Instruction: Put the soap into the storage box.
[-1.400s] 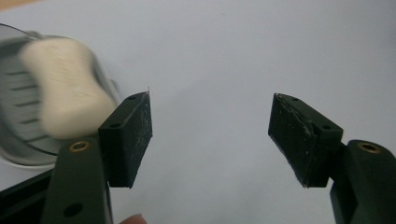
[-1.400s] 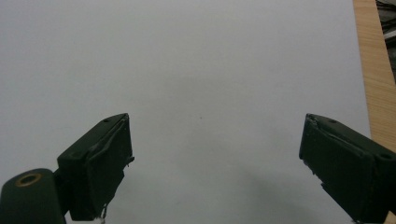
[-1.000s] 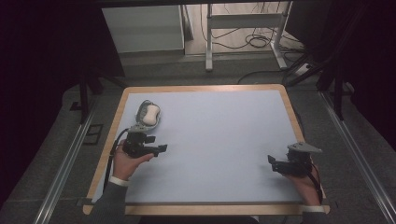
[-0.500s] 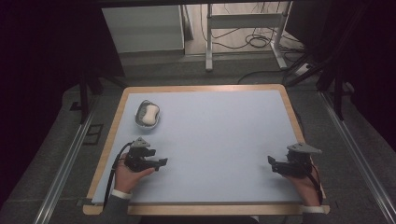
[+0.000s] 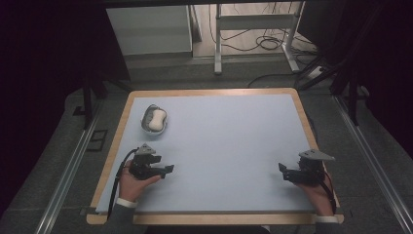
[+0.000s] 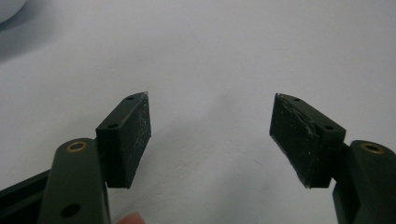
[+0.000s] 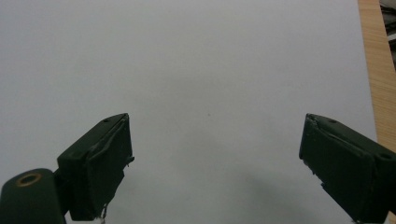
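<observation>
Left tool (image 5: pixel 167 169) and right tool (image 5: pixel 282 169) — jaws wide apart, empty — low over blue mat (image 5: pixel 224 141)

White obj in dish (image 5: pixel 155 120) too small to ID. Left gripper view: dish cut off at top-left corner (image 6: pixel 9 8), blurry. Person's forearms cut by bottom edge, high view.

Pale blue mat (image 5: pixel 229 146) on wood-edged table (image 5: pixel 297 100) — white bowl (image 5: pixel 155 120) near far-left corner.
</observation>
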Available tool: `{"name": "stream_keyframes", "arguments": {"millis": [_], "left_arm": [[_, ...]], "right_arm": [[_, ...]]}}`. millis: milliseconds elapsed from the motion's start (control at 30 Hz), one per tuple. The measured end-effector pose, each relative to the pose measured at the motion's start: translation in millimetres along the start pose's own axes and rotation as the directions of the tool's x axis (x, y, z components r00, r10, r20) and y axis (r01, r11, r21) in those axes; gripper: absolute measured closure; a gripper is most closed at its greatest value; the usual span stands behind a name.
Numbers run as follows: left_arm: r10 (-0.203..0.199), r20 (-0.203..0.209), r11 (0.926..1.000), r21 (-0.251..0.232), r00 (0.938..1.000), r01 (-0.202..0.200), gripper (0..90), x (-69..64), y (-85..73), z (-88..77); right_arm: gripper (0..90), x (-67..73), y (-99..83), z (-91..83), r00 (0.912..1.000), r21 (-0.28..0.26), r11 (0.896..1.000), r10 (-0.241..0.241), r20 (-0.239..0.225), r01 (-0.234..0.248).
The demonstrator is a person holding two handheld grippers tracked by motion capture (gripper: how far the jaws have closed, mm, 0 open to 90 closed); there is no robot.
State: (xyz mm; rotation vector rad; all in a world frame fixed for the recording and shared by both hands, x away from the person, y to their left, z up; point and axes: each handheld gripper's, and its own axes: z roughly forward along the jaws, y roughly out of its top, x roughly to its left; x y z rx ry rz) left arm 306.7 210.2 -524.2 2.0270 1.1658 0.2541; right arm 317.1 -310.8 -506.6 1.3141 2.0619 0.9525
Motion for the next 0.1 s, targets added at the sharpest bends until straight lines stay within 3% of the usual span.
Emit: {"name": "stream_keyframes", "arguments": {"millis": [100], "left_arm": [[-0.004,-0.003,1.0000,-0.002,1.0000,0.004,28.9,1.2,-1.1,-0.9]], "right_arm": [[9.2,0.9,0.7,-0.2,1.0000,-0.004,1.000,-0.004,-0.004,0.004]]}}
